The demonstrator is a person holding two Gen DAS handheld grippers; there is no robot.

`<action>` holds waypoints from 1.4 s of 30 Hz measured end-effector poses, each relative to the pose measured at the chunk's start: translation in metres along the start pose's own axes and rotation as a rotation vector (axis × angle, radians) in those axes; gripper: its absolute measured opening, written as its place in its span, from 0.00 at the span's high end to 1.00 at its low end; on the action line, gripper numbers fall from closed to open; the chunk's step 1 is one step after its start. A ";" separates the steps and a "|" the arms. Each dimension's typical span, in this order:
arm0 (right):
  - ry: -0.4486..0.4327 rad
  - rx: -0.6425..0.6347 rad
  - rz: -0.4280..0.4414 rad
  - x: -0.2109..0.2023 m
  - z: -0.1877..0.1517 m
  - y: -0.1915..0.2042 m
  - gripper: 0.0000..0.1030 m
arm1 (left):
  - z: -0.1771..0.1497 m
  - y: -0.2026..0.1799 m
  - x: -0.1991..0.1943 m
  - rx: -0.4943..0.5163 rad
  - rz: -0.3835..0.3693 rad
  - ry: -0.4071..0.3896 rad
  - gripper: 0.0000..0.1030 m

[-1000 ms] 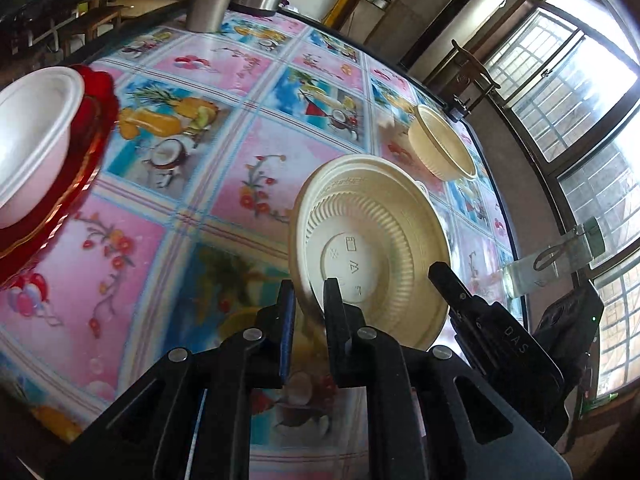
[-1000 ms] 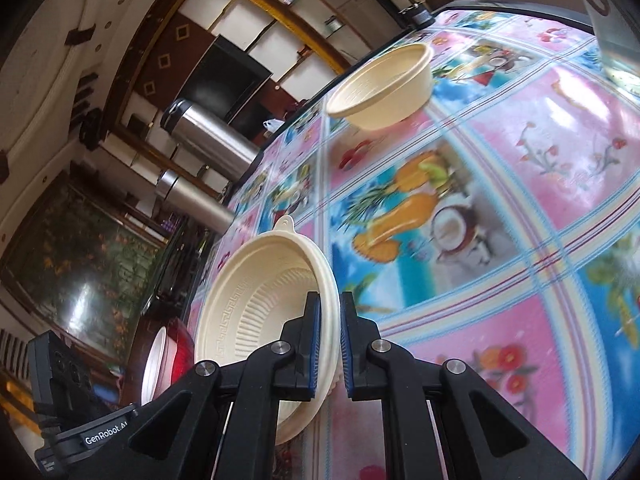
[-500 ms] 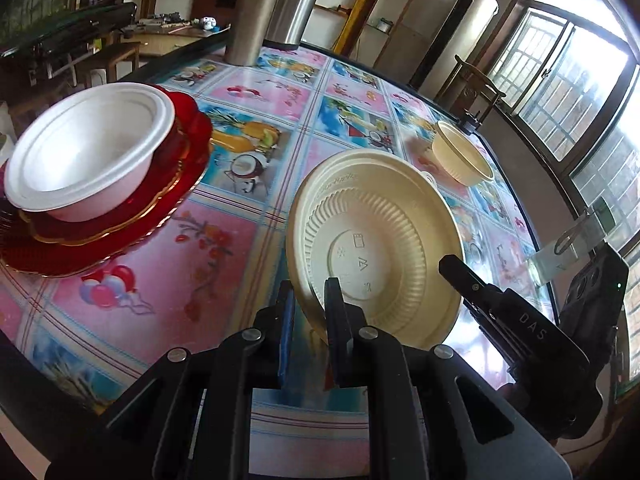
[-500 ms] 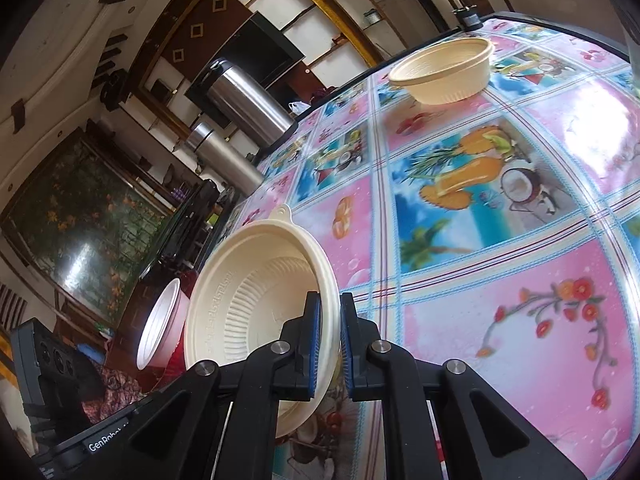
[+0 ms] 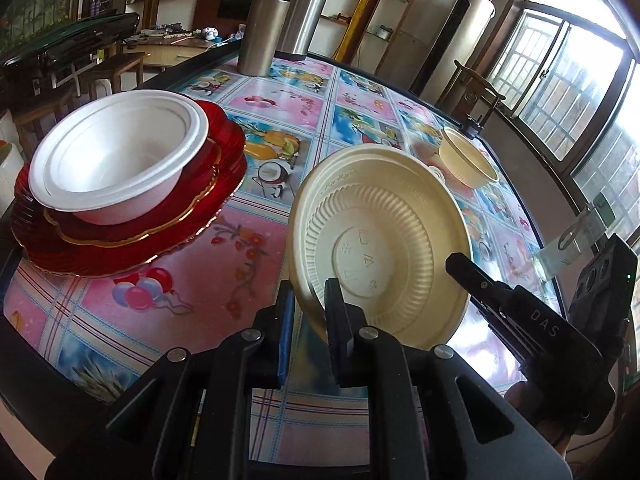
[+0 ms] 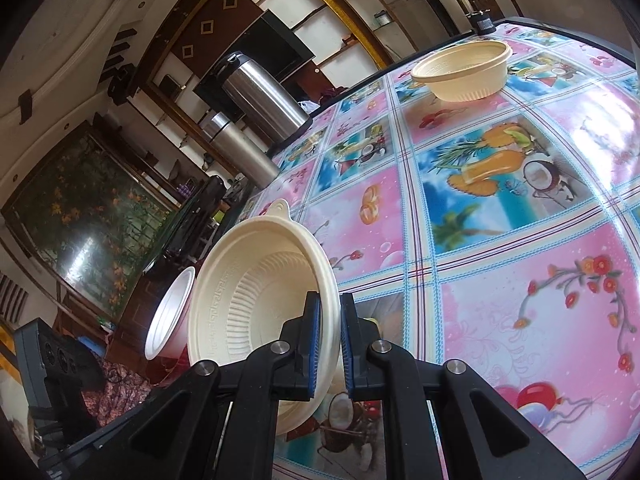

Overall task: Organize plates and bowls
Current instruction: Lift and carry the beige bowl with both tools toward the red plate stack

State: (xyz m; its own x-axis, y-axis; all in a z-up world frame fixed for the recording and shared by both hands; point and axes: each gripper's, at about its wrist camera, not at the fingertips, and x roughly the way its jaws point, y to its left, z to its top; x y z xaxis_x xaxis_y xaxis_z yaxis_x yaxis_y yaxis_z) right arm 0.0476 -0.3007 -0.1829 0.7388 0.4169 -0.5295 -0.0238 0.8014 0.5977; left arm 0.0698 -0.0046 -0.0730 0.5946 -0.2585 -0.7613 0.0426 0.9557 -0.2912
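A cream plastic bowl [image 5: 380,248] is held tilted on edge above the table, its underside facing the left wrist camera. My left gripper [image 5: 310,314] is shut on its near rim. My right gripper [image 6: 329,320] is shut on the rim of the same cream bowl [image 6: 256,292], whose ribbed inside shows there. A white bowl [image 5: 116,156] sits on a stack of red gold-edged plates [image 5: 160,232] at the left. A second cream bowl [image 5: 468,160] stands upright at the far right of the table; the right wrist view shows that second cream bowl [image 6: 464,68] too.
The table [image 5: 248,264] has a glossy pink and blue fruit-print cloth. Two steel flasks [image 5: 276,20] stand at its far edge. A clear plastic item [image 5: 572,240] lies by the right edge. Shelves, a chair and windows lie beyond.
Both grippers have swung left with the cream bowl between them. The white bowl and the red plates have come fully into the left wrist view.
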 end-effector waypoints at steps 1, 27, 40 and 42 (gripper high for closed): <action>-0.001 -0.005 -0.003 0.001 -0.001 0.001 0.91 | 0.001 0.002 0.000 -0.001 -0.003 -0.001 0.87; -0.021 -0.140 -0.013 0.000 -0.011 0.021 0.91 | -0.010 0.015 -0.013 0.033 0.012 -0.034 0.86; -0.006 -0.227 -0.016 -0.005 -0.031 0.042 0.90 | -0.020 0.026 -0.027 0.093 0.079 -0.071 0.86; -0.005 -0.234 -0.018 -0.005 -0.033 0.044 0.90 | -0.021 0.027 -0.028 0.096 0.082 -0.074 0.86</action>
State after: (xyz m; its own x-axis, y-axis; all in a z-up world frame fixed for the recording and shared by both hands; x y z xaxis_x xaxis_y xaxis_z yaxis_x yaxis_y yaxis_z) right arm 0.0209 -0.2538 -0.1738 0.7441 0.3999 -0.5351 -0.1656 0.8864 0.4322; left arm 0.0379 0.0255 -0.0720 0.6571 -0.1716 -0.7340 0.0664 0.9831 -0.1704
